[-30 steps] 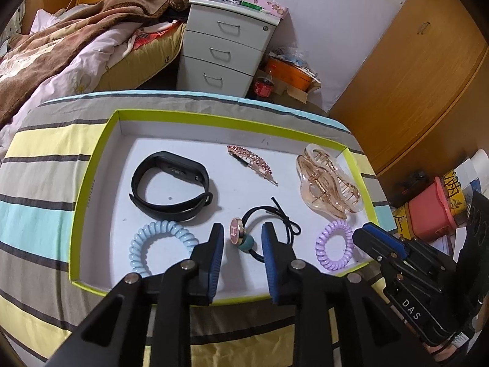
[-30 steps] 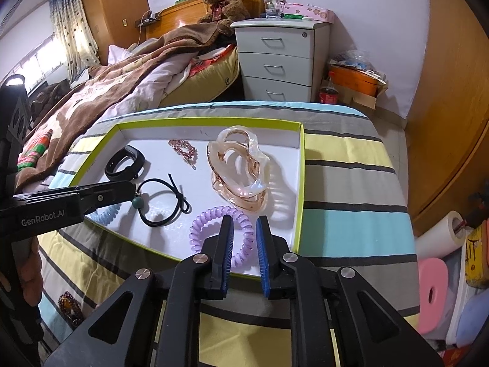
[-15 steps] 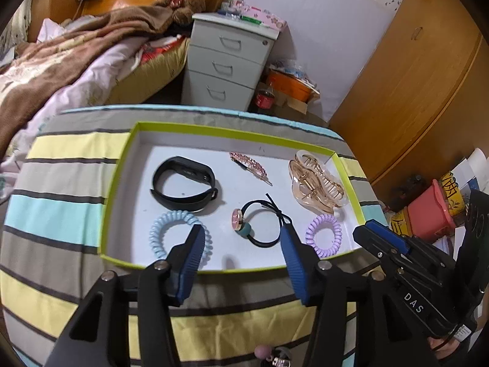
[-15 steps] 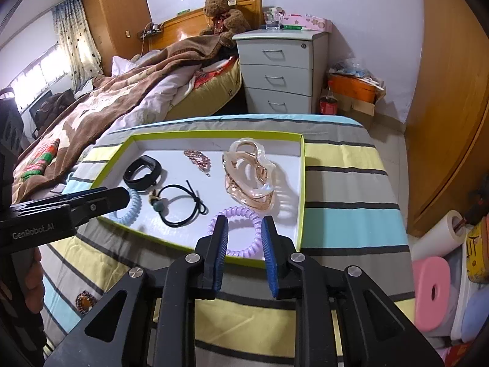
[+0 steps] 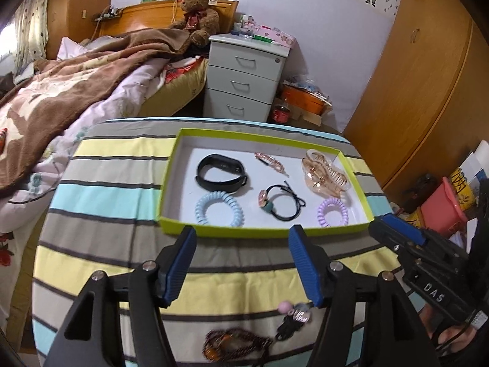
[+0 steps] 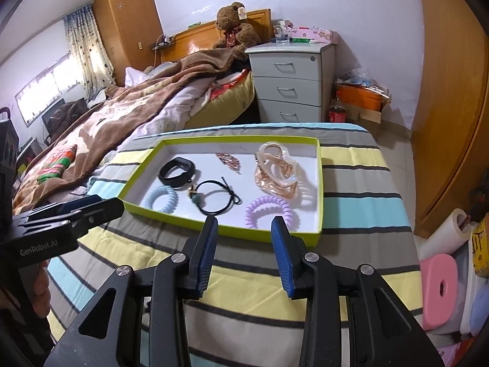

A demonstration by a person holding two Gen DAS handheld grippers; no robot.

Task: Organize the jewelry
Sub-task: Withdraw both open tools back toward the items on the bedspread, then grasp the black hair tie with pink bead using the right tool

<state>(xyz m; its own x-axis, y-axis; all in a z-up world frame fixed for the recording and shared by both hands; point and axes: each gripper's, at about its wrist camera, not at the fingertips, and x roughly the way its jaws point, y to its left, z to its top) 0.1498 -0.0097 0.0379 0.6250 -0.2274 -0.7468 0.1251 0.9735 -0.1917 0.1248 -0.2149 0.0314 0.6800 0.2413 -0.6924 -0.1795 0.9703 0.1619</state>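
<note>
Judging the step: both grippers empty, pulled short of the green-rimmed tray [image 5: 180, 232], between placements. My left gripper [image 5: 241, 263] sat at lower centre of its frame, jaws apart and just been opening, nothing between them. Right gripper [image 6: 244, 252] likewise apart, just been opening, empty, angled down at the tray's near edge. Tray, mid-frame, held a black band [image 5: 220, 176], blue coil tie [image 5: 218, 208], purple coil tie [image 6: 270, 211] and clear claw clip [image 6: 276, 171]. Beaded bracelet [image 5: 235, 344] and charm [image 5: 295, 315] lay on the striped cloth [image 5: 116, 202] at lower frame; next move probably calls for reaching back and low for those
</note>
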